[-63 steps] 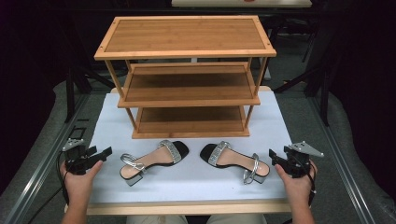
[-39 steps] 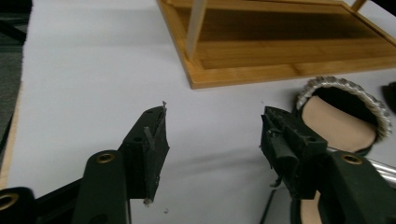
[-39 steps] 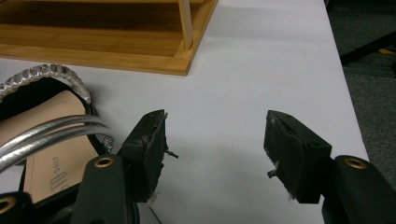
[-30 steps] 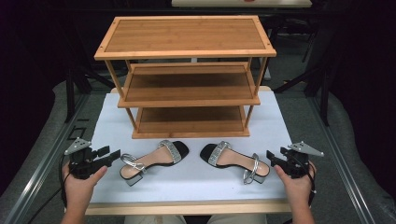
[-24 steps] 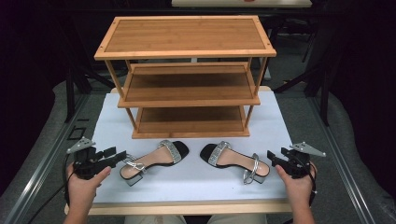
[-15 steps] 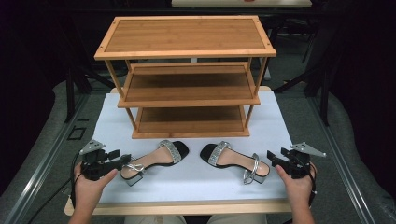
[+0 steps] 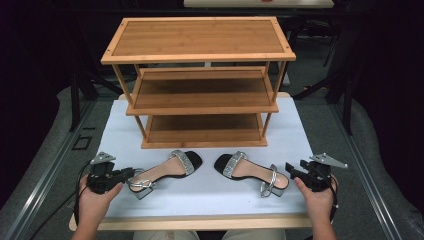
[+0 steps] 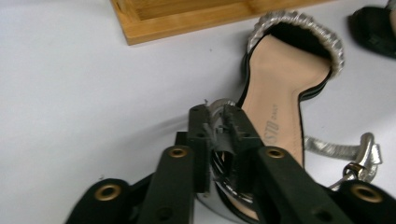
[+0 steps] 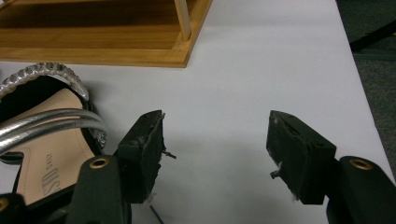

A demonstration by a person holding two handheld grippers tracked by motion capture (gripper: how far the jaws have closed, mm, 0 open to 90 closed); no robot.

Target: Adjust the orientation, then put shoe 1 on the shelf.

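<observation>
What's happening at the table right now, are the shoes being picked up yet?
A person holds tongs in each hand. The left tongs have just closed on the silver heel strap of the left sandal, which lies on the white table. The right tongs stand open beside the right sandal, gripping nothing. Both sandals sit in front of the wooden shoe rack, whose three shelves hold nothing.

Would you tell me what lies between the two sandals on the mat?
Nothing: in the high view, bare white mat separates the left sandal from the right sandal.
</observation>
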